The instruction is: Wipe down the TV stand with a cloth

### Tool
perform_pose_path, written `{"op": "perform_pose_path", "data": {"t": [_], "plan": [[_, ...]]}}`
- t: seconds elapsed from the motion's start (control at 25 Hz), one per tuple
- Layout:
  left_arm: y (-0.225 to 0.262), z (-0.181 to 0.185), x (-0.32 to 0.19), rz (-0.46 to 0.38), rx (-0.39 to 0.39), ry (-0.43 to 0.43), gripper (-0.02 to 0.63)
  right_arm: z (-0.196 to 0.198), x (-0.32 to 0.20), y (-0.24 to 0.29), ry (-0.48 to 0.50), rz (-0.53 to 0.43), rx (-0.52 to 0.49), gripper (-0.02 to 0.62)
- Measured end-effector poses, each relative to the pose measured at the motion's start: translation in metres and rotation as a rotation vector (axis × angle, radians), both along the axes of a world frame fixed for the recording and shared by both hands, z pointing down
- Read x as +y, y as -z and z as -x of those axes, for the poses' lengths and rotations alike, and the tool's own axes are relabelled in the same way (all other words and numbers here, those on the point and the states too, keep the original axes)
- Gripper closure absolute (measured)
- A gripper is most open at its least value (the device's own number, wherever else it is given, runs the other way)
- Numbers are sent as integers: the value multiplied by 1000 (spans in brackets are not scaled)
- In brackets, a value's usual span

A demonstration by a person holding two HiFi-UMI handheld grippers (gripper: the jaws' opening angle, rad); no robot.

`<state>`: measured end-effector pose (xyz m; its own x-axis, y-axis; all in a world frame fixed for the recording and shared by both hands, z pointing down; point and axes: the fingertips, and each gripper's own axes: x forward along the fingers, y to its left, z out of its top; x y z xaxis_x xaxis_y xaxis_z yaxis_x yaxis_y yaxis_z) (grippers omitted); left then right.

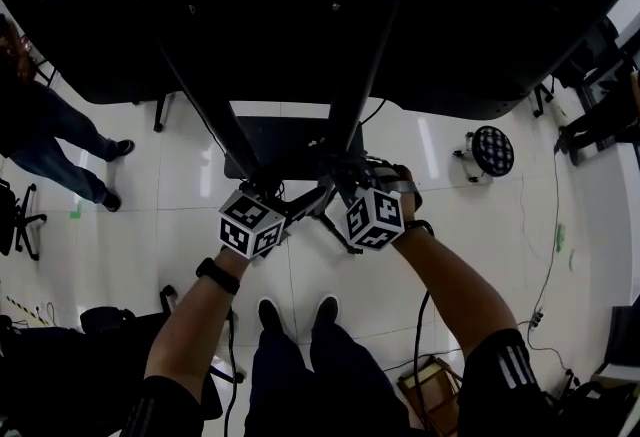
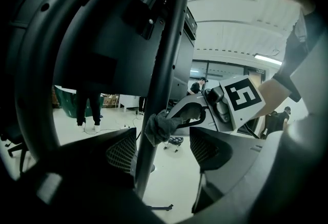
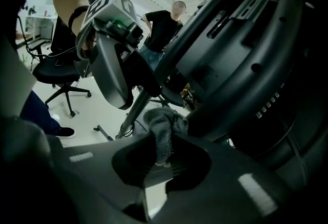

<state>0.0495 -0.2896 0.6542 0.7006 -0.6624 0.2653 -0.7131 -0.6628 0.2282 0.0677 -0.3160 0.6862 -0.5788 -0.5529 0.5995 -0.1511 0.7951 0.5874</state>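
Cloth (image 3: 163,126) touches the stand pole (image 2: 165,64) below the TV (image 1: 300,25).

Fuzzy cloth (image 3: 163,126); matt stand pole (image 2: 165,66); glossy floor (image 1: 442,141).

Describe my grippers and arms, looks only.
The left gripper and right gripper are dark grey plastic, each topped by a cube of black-and-white square markers. The tongs' pads are grid-textured. A black band sits on the left wrist. The sleeves are short and black with white stripes; the forearms are bare.

In the head view the cloth (image 3: 163,130) cannot be made out; the TV (image 1: 300,15) runs off the top edge.
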Motion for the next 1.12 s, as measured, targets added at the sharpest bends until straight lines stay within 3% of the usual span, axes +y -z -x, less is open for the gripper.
{"op": "perform_pose_path", "data": {"t": [0.56, 1.12], "plan": [[-124, 3, 0, 115, -6, -10, 253, 1, 1, -131, -34, 92, 54, 561], [-227, 13, -12, 183, -87, -48, 252, 0, -5, -247, -64, 183, 142, 563]]}}
